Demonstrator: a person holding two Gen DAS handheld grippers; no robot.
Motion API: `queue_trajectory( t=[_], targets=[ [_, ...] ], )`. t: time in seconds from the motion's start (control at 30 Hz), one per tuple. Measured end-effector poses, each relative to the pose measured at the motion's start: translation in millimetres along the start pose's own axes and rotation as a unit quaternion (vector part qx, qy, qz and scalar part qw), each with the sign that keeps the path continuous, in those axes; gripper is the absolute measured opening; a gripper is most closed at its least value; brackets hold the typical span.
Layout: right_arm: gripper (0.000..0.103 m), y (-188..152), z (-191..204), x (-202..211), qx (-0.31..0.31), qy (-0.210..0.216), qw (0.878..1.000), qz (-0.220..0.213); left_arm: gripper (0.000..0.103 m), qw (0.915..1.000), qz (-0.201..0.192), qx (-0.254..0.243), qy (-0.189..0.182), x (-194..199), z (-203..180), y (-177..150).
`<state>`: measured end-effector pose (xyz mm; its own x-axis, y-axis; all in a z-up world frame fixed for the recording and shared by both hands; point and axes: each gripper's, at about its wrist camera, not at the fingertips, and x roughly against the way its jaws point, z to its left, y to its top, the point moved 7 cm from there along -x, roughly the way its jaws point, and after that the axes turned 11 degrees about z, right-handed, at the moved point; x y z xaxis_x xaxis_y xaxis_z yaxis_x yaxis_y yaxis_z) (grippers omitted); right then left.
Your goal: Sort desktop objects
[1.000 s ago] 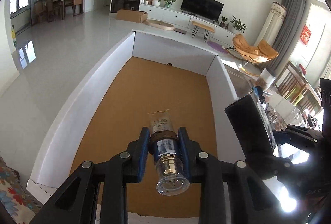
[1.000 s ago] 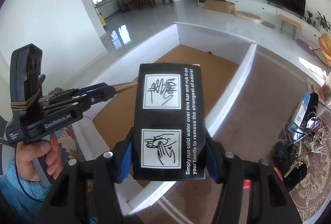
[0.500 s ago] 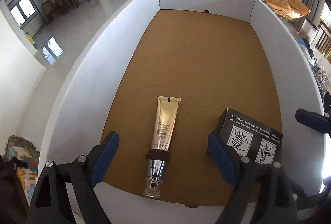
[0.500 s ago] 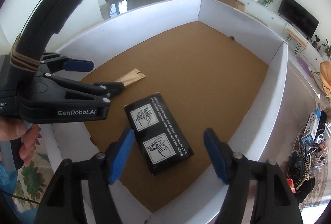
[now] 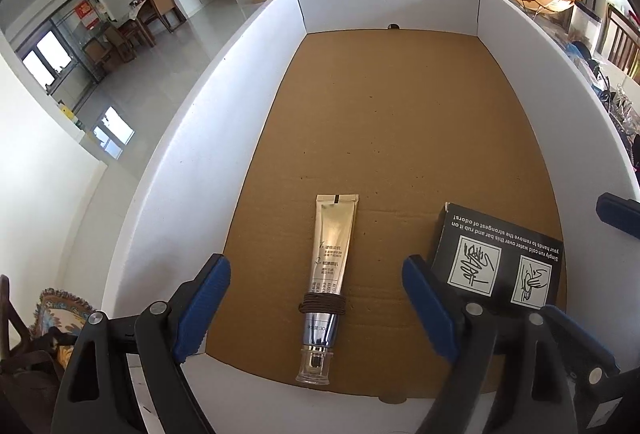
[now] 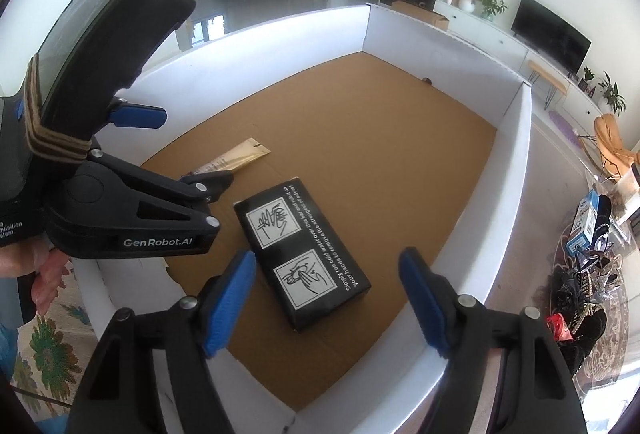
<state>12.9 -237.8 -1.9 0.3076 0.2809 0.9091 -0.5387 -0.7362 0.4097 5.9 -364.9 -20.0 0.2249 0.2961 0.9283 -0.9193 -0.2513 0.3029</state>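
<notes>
Sunlit living room with pale tiled floor, a television on a low white cabinet at the far wall, dining chairs further back; in the foreground a large white-walled box (image 5: 188,137) with a brown cardboard floor. Contents of box, two items, both at its near end. Item one: gold tube (image 5: 330,266), lying flat, crimped end toward the far wall, clear cap toward the near wall, a dark band wound round it just above the cap. Item two: black carton (image 6: 304,252) with white pictograms and lettering, lying flat to the right of the tube, near it but apart, angled slightly. Left claw (image 5: 316,310): released, blue pads wide apart either side of the tube's cap end, touching nothing; its jaws have just been opening, and the tube lies on the cardboard below the gap, not gripped. Right claw (image 6: 326,304): released, pads straddling the near end of the carton without contact; its jaws have likewise just been opening, and the carton rests on the box floor on its own. Rest of box floor bare, apart from a small dark spot by the far wall. Step in hand, by judgement: deposit of both items is finished. Next move calls for lifting both claws straight up clear of the box walls without nudging either item, then going to the cluttered surface (image 6: 592,274) at the right for further things to sort.
</notes>
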Motion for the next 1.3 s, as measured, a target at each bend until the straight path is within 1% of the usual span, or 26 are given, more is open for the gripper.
queue_trajectory(
  t=[0.03, 0.07, 0.13, 0.17, 0.2, 0.23, 0.27, 0.3, 0.37, 0.4, 0.47, 0.5, 0.57, 0.6, 0.63, 0.67, 0.7, 0.73, 0.77, 0.8, 0.87, 0.93, 1.03, 1.1, 1.2, 1.3],
  targets=[
    [0.074, 2, 0, 0, -0.001, 0.0, 1.0, -0.003, 0.087, 1.0, -0.003, 0.008, -0.005, 0, 1, 3],
    [0.076, 2, 0, 3, -0.007, 0.014, 1.0, -0.009, 0.088, 0.9997, -0.014, 0.018, -0.012, 3, 5, 3],
    [0.078, 3, -7, 14, -0.04, 0.071, 0.996, -0.041, 0.088, 0.9983, -0.042, 0.04, -0.011, 11, 12, 4],
    [0.078, 2, -17, 23, -0.063, 0.084, 0.992, -0.066, 0.088, 0.9971, -0.056, 0.049, -0.009, 19, 16, 1],
    [0.08, -1, -29, 34, -0.084, 0.085, 0.989, -0.089, 0.088, 0.9956, -0.074, 0.055, -0.015, 28, 17, 1],
    [0.088, -4, -42, 45, -0.102, 0.085, 0.985, -0.112, 0.088, 0.9934, -0.094, 0.06, -0.025, 41, 16, -1],
    [0.097, -8, -56, 57, -0.119, 0.085, 0.98, -0.134, 0.088, 0.9909, -0.114, 0.063, -0.033, 54, 14, -3],
    [0.101, -15, -71, 69, -0.136, 0.081, 0.975, -0.155, 0.088, 0.9882, -0.132, 0.063, -0.045, 67, 9, -3],
    [0.103, -37, -104, 88, -0.167, 0.06, 0.967, -0.185, 0.088, 0.9819, -0.167, 0.046, -0.077, 98, -9, -12],
    [0.103, -52, -123, 92, -0.185, 0.046, 0.964, -0.188, 0.088, 0.9789, -0.181, 0.03, -0.09, 112, -23, -13],
    [0.103, -90, -162, 91, -0.229, 0.018, 0.957, -0.178, 0.088, 0.9714, -0.208, -0.01, -0.115, 141, -58, -21],
    [0.103, -112, -182, 87, -0.251, 0.004, 0.954, -0.163, 0.088, 0.9665, -0.219, -0.035, -0.129, 155, -78, -26],
    [0.103, -160, -223, 73, -0.297, -0.025, 0.947, -0.116, 0.089, 0.9549, -0.236, -0.086, -0.158, 182, -121, -40],
    [0.103, -187, -240, 67, -0.318, -0.032, 0.943, -0.091, 0.09, 0.9498, -0.236, -0.112, -0.172, 190, -144, -46],
    [0.103, -206, -253, 59, -0.334, -0.036, 0.94, -0.068, 0.096, 0.9461, -0.231, -0.137, -0.182, 197, -168, -55],
    [0.103, -230, -264, 55, -0.346, -0.04, 0.936, -0.044, 0.099, 0.9447, -0.22, -0.157, -0.185, 199, -192, -61],
    [0.103, -249, -270, 50, -0.353, -0.044, 0.934, -0.024, 0.099, 0.9446, -0.205, -0.174, -0.188, 199, -215, -71],
    [0.103, -260, -277, 46, -0.354, -0.049, 0.934, -0.007, 0.099, 0.9442, -0.186, -0.19, -0.194, 194, -236, -77],
    [0.103, -278, -277, 44, -0.351, -0.058, 0.935, 0.007, 0.099, 0.9453, -0.164, -0.202, -0.197, 187, -255, -79],
    [0.103, -286, -280, 40, -0.346, -0.065, 0.936, 0.018, 0.099, 0.9472, -0.141, -0.208, -0.199, 176, -269, -83],
    [0.103, -296, -283, 36, -0.337, -0.072, 0.938, 0.028, 0.099, 0.9504, -0.112, -0.209, -0.202, 151, -290, -91],
    [0.103, -303, -290, 33, -0.336, -0.078, 0.938, 0.032, 0.099, 0.9573, -0.089, -0.207, -0.181, 125, -301, -91],
    [0.103, -305, -296, 36, -0.336, -0.079, 0.938, 0.027, 0.099, 0.9666, -0.074, -0.197, -0.146, 93, -301, -88],
    [0.103, -305, -297, 37, -0.334, -0.085, 0.938, 0.024, 0.099, 0.9705, -0.059, -0.186, -0.141, 72, -303, -80],
    [0.103, -306, -293, 36, -0.319, -0.109, 0.941, 0.025, 0.099, 0.9749, -0.04, -0.173, -0.134, 49, -308, -71],
    [0.103, -308, -293, 37, -0.322, -0.111, 0.94, 0.011, 0.1, 0.9754, -0.035, -0.156, -0.152, 42, -307, -60]
  ],
)
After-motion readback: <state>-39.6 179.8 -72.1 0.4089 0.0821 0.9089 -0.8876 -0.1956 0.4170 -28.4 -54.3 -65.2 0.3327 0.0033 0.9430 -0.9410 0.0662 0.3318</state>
